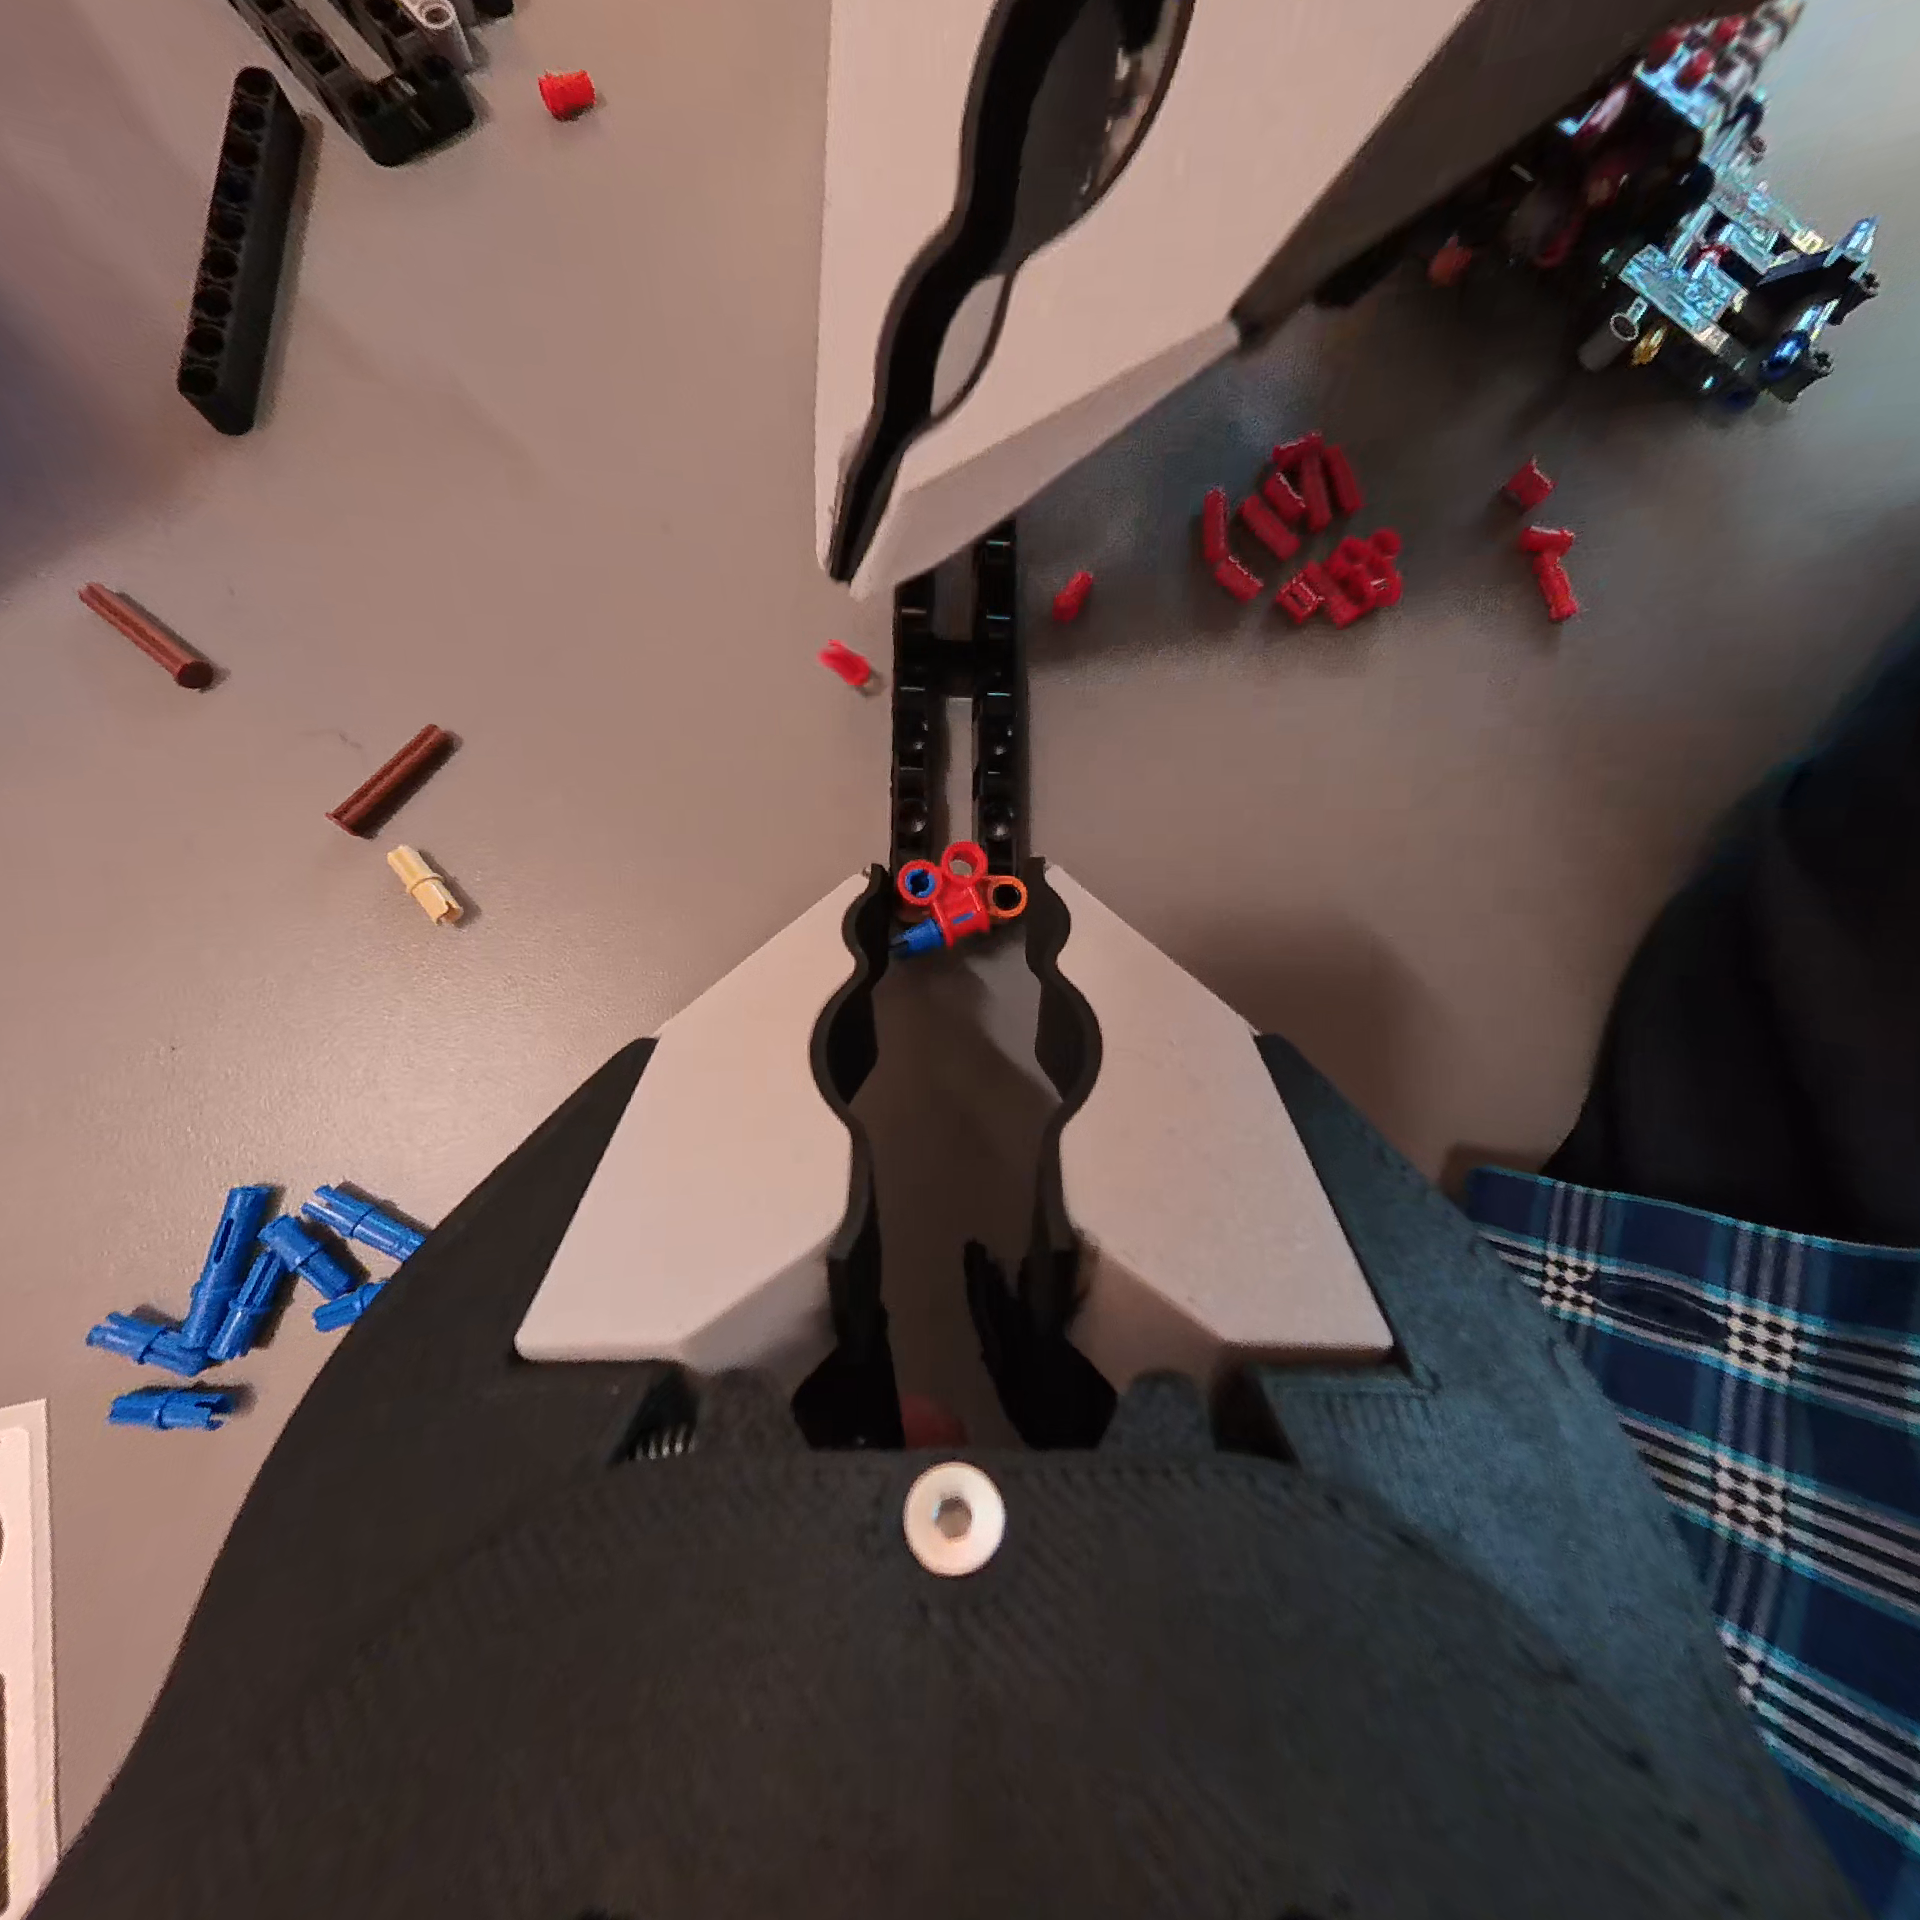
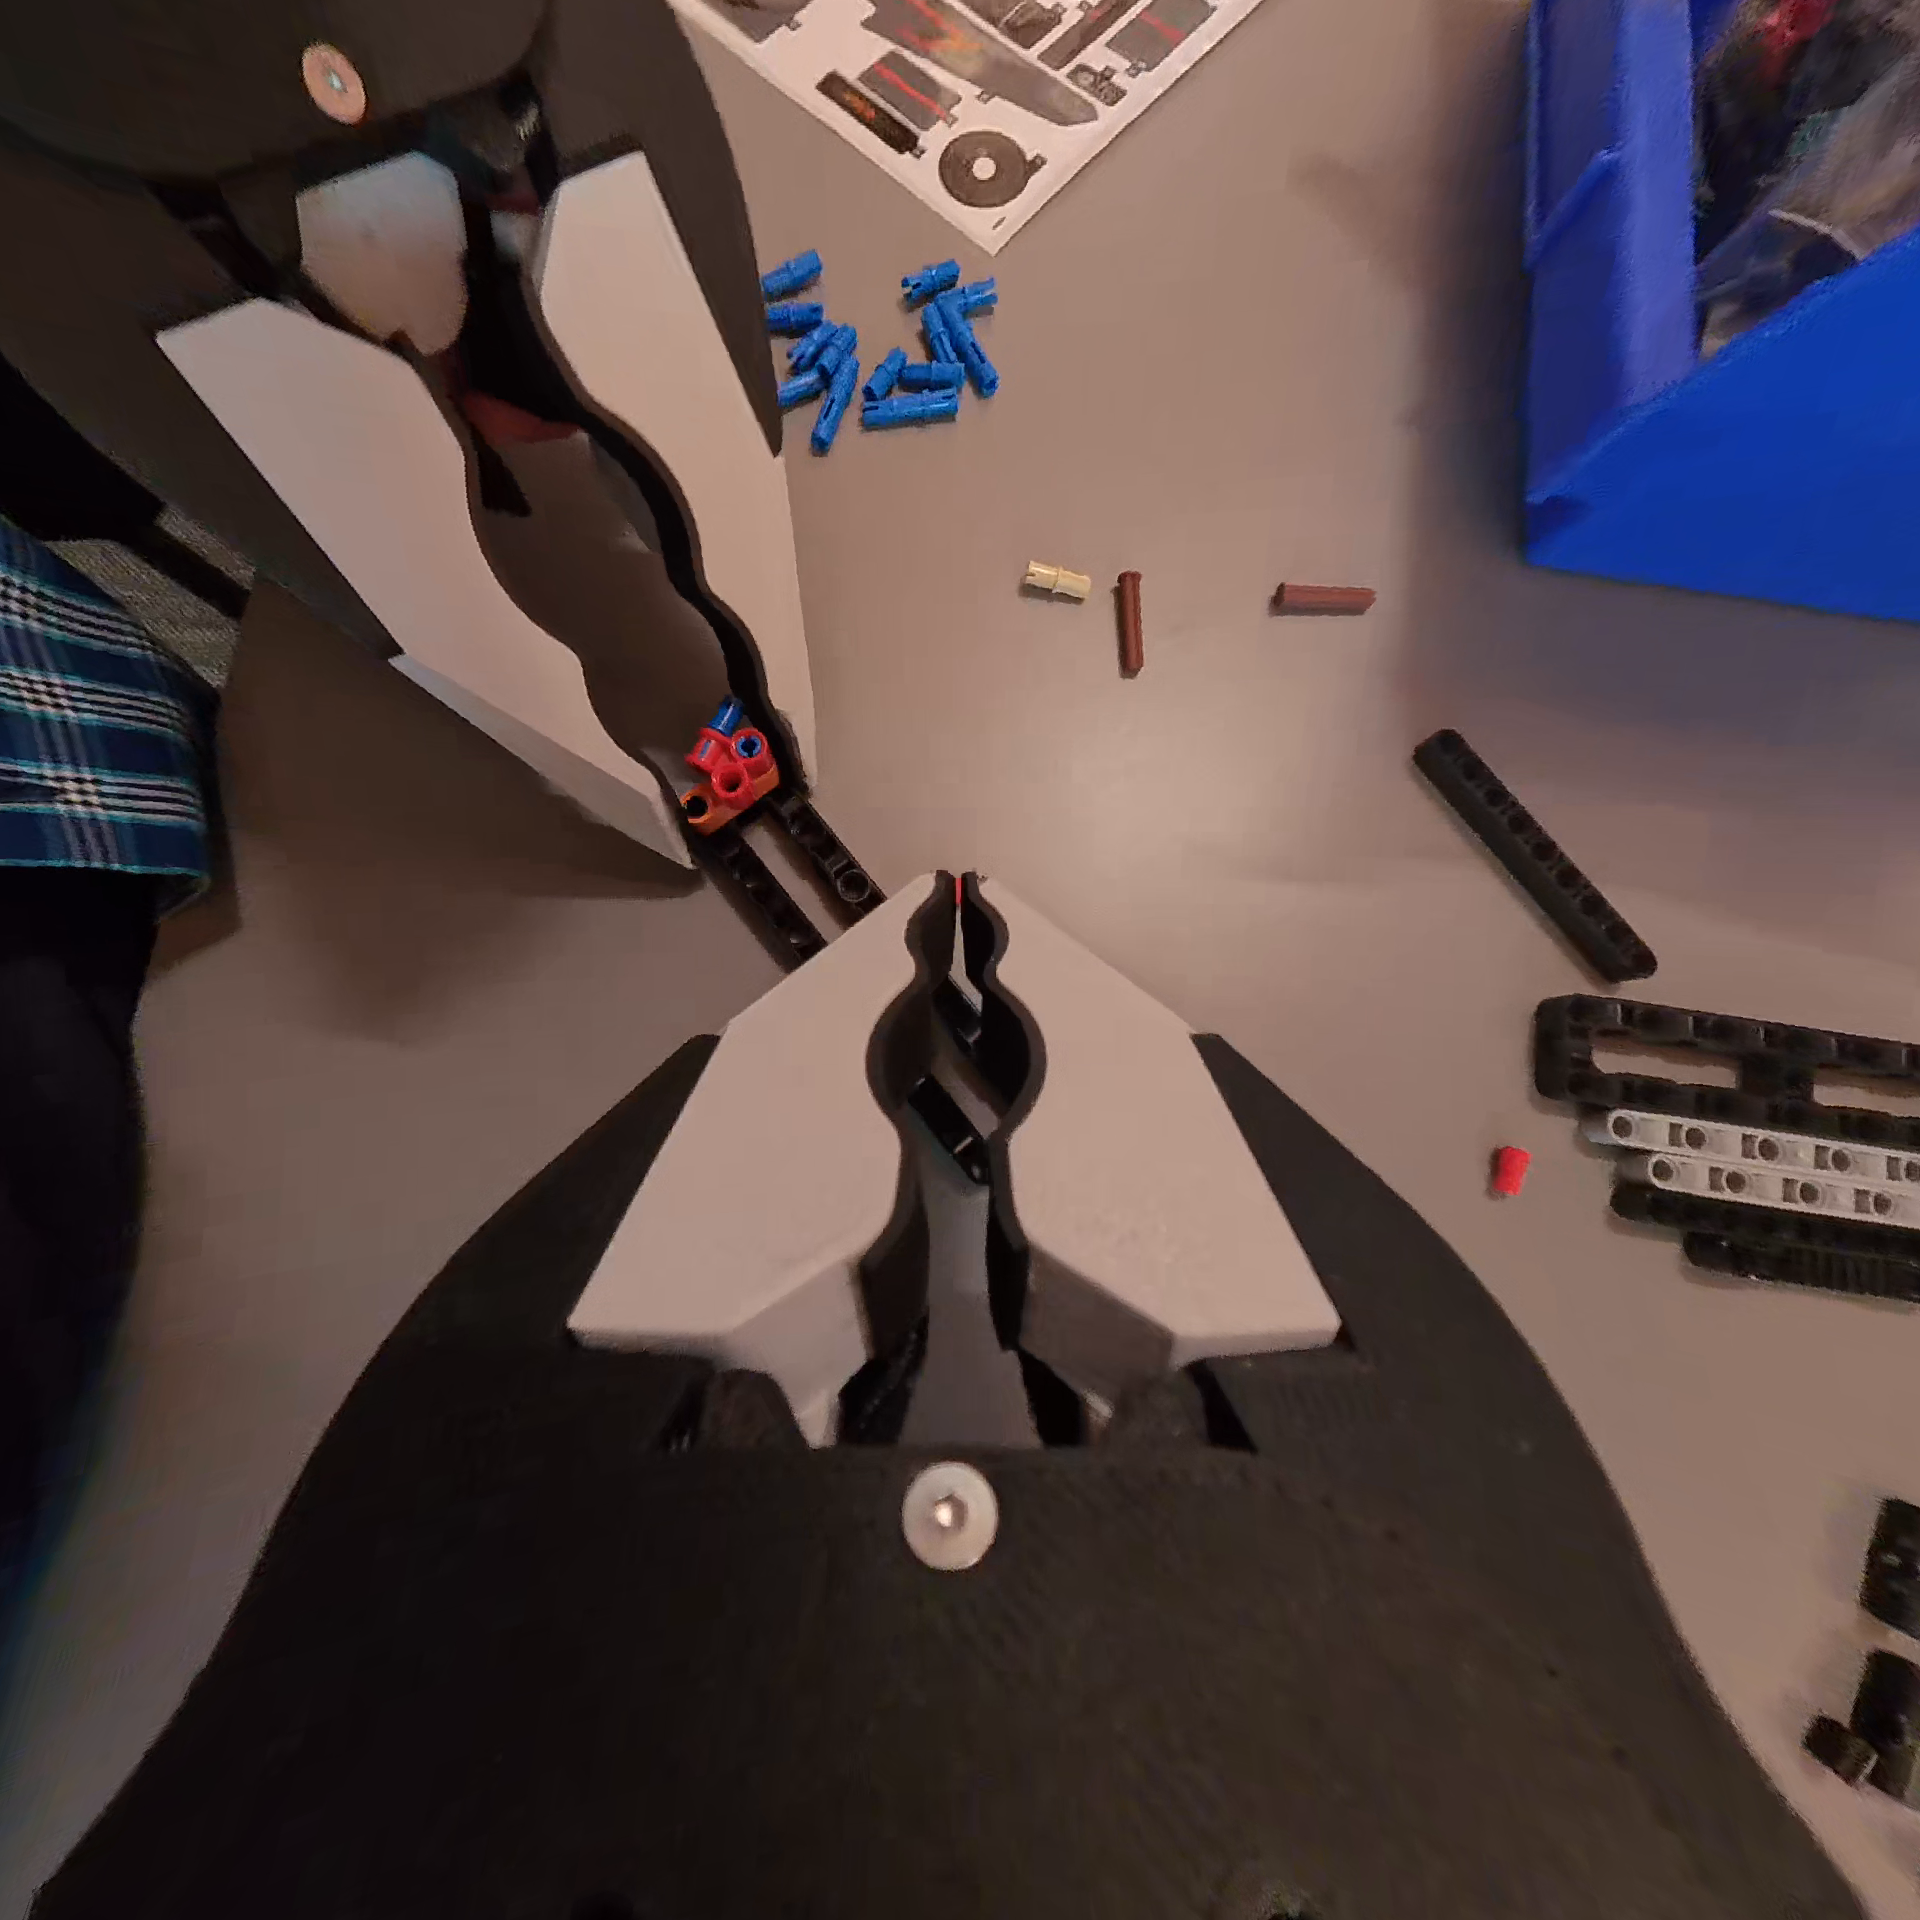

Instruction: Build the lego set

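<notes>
while clamped, black frame between both tongs

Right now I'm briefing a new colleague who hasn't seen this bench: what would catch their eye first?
Probably the two tongs meeting over one black frame at mid-table: the left tongs grip its end that carries a red, blue and orange connector cluster, while the right tongs are nearly shut on something thin and red. Next, the bright piles: blue pins near the sticker sheet, and red pieces beside a half-built model.
</notes>
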`<state>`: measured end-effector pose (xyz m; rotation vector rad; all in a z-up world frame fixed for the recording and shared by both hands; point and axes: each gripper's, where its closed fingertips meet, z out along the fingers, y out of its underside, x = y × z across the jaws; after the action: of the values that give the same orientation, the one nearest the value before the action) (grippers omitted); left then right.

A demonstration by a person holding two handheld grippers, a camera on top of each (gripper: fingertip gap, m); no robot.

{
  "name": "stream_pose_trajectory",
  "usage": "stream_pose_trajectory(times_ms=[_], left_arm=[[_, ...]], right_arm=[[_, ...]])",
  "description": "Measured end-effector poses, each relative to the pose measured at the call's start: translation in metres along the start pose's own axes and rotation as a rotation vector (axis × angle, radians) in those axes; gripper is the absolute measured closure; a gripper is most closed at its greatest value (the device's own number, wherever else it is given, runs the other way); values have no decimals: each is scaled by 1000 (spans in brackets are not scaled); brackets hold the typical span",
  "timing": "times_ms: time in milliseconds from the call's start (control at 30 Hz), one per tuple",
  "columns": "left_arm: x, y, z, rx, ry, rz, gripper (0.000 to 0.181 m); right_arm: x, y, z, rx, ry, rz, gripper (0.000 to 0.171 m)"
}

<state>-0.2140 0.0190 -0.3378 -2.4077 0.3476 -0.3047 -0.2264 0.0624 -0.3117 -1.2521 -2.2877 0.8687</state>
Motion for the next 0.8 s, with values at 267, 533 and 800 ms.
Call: stream_pose_trajectory(times_ms=[267, 533, 800], left_arm=[[3, 1, 0, -10, 12, 5, 157], [3, 3, -2, -13, 17, 0, 156], [2, 3, -2, -7, 16, 2, 156]], right_arm=[[9, 11, -1, -74, -41, 76, 165], [10, 16, 20, -176, -46, 113, 153], [13, 15, 26, -175, 37, 107, 171]])
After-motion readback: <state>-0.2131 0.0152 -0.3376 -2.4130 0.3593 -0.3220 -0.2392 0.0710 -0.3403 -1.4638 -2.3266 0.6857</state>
